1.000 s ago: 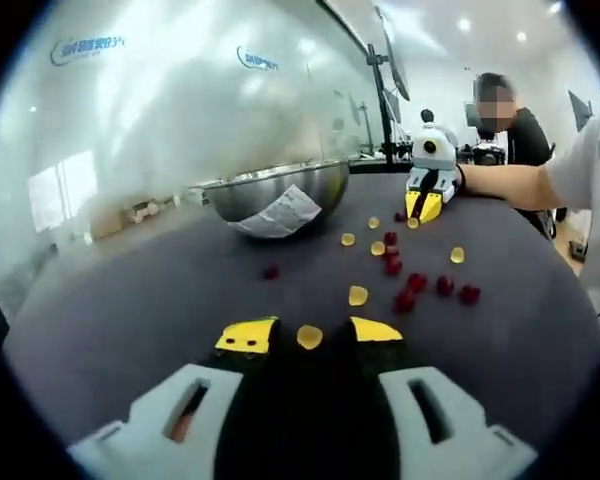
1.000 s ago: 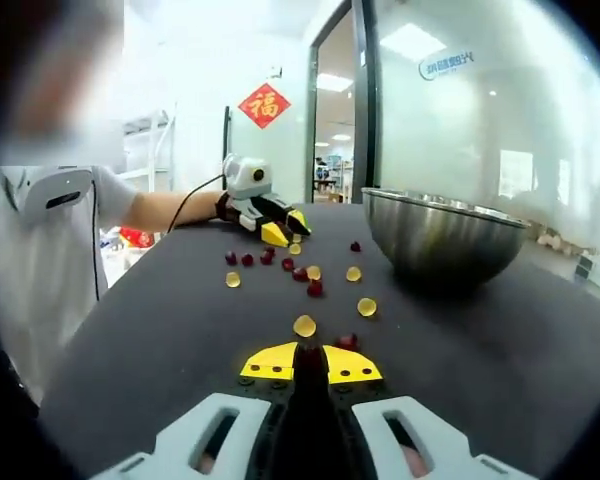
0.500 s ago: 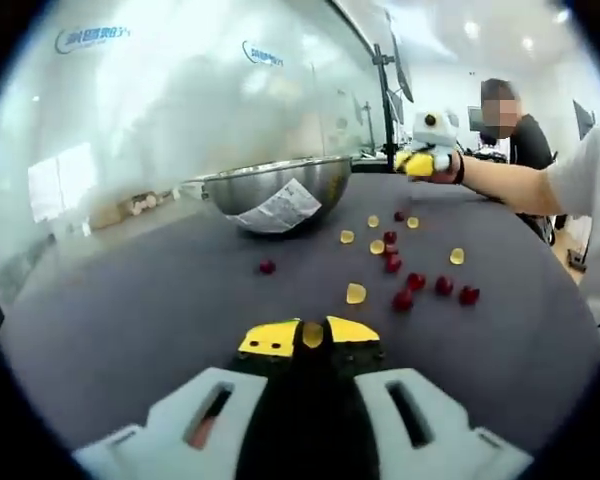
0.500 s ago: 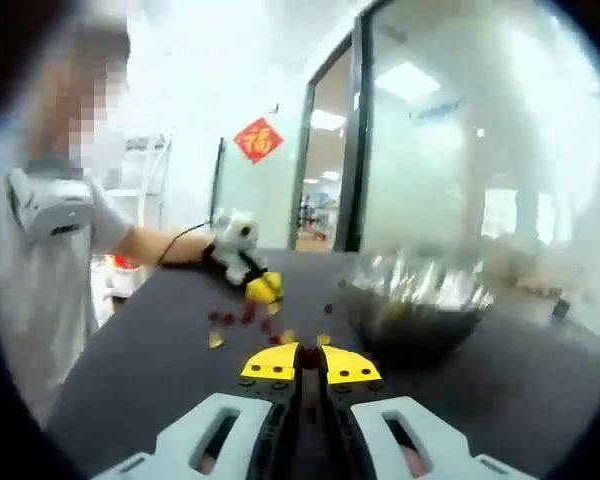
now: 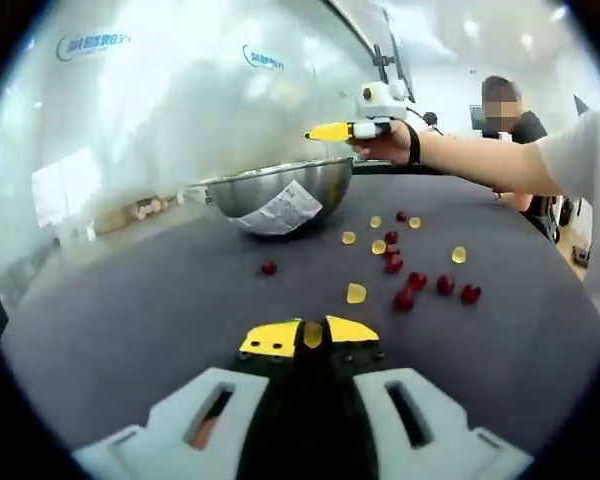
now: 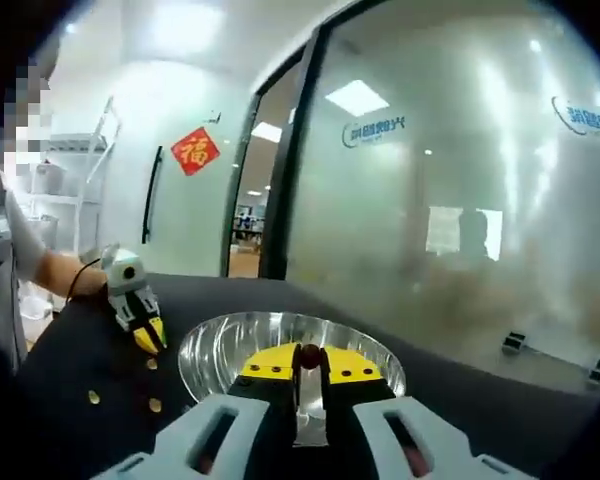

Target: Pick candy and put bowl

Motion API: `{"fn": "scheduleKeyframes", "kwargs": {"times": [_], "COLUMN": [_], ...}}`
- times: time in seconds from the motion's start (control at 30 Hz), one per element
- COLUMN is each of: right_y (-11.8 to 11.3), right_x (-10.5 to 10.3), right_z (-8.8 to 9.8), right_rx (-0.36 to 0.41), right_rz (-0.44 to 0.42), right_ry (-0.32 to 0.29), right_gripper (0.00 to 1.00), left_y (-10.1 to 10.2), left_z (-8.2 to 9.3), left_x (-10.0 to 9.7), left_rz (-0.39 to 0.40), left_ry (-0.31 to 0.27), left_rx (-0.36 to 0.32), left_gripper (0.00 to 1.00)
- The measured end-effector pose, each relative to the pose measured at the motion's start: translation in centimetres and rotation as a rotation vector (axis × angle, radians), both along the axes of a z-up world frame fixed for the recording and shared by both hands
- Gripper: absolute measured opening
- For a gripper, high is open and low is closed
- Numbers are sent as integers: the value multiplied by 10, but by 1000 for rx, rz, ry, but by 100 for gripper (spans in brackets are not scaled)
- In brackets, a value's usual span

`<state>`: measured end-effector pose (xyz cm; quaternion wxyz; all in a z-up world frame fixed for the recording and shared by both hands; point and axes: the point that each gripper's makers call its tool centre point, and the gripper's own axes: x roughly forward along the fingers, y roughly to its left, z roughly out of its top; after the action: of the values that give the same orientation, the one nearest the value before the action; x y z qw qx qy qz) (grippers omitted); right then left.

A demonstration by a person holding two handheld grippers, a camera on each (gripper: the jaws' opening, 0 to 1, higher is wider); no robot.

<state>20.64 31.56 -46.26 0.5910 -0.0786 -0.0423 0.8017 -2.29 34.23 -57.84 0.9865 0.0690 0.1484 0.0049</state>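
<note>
Between the right claw's (image 6: 308,362) yellow tips a red candy (image 6: 308,352) is pinched, held above the open steel bowl (image 6: 212,352). Low over the dark surface (image 5: 150,300), the left claw (image 5: 310,335) is clamped on a yellow candy (image 5: 312,334). Beyond it lie loose red and yellow candies (image 5: 405,285), with the bowl farther back.

The bowl (image 5: 280,190) is shiny polished metal, mirror-bright inside (image 6: 230,345), with a paper label (image 5: 278,212) on its wall. The table (image 5: 160,300) looks matt and dark, perhaps cloth-covered. The candies (image 5: 356,293) seem soft and slightly glossy.
</note>
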Motion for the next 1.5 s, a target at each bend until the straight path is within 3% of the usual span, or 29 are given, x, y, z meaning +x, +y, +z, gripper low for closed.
{"fn": "scheduleKeyframes", "kwargs": {"times": [0.1, 0.2, 0.43, 0.57, 0.7, 0.73, 0.83, 0.9, 0.97, 1.03, 1.13, 1.2, 1.23, 1.33, 1.43, 1.5], "right_y": [3, -1, -17, -48, -93, -104, -126, -130, -128, -126, -127, -127, -127, -126, -126, -125], "right_x": [-1, -5, -6, -29, -54, -58, -63, -65, -70, -70, -66, -61, -60, -58, -57, -57], "right_z": [-8, -7, 3, -3, -35, -47, -88, -101, -101, -98, -97, -91, -87, -83, -82, -84], "right_rx": [-11, 2, 25, 29, -23, -51, -142, -156, -163, -146, -143, -115, -99, -86, -81, -87], "right_rz": [9, 38, 49, 106, 174, 186, 193, 201, 206, 213, 206, 190, 184, 177, 174, 175], "right_ry": [2, 14, 6, 40, 10, 25, -24, -30, -65, -61, -57, -49, -45, -30, -28, -35], "right_gripper": [5, 16, 15, 15, 15, 15, 15, 15, 15, 15, 15, 15, 15, 15, 15, 15], "left_y": [0, 0, -1, 0, 6, 11, 10, 11, 10, 11, 17, 17, 18, 18, 20, 20], "left_z": [0, 0, 1, 2, 7, 18, 66, 99, 127, 149, 165, 164, 157, 140, 118, 111], "left_x": [0, 0, 1, 1, 1, 3, 12, 22, 42, 62, 95, 115, 129, 154, 167, 169], "left_rz": [-1, -3, -9, -2, 13, 37, 40, 34, 19, 5, 2, -2, -1, -7, 10, 14], "left_ry": [-1, -1, -5, -10, -18, -65, -247, -327, -359, -397, -408, -391, -357, -320, -260, -248], "left_rx": [1, 2, 25, 56, 99, 100, -55, -26, 0, -2, -23, -20, 1, -33, -16, -28], "left_gripper": [2, 1, 1, 1, 0, 0, 0, 1, 1, 1, 1, 1, 1, 2, 3, 11]}}
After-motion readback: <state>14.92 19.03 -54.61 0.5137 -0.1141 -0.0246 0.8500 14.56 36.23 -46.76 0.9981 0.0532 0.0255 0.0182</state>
